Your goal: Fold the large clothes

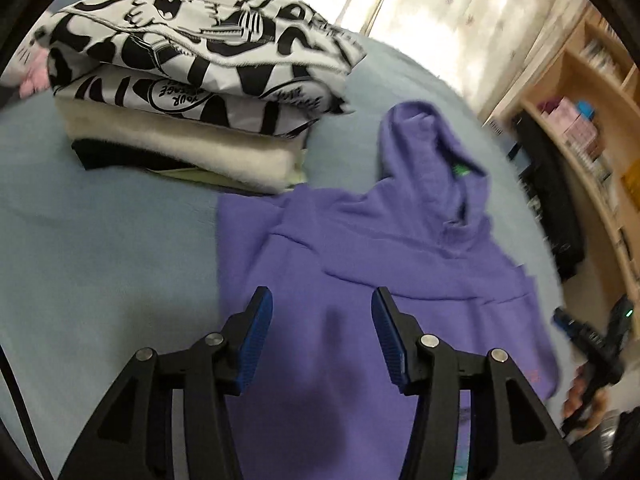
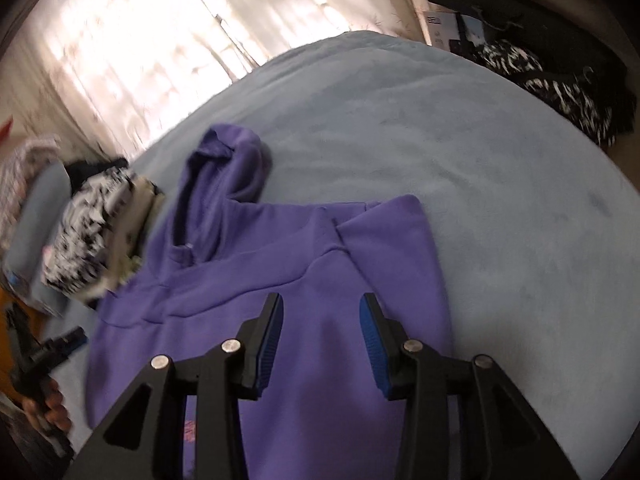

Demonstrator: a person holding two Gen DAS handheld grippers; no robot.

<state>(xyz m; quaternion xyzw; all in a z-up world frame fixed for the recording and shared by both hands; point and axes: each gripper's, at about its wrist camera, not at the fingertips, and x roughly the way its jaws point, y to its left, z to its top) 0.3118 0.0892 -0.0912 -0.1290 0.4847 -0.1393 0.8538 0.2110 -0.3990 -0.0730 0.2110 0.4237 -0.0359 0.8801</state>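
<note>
hoodie lies flat on the bed, folded stack beside its hood.

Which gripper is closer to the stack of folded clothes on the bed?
Left. The left gripper hovers over the purple hoodie just below the stack of folded clothes; the right gripper is at the hoodie's opposite side.

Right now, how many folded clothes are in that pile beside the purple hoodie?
4 that I can tell: a black-and-white printed top, a second printed piece beneath it, a cream fleece, and a dark garment lowest. A pale edge underneath may be another.
</note>
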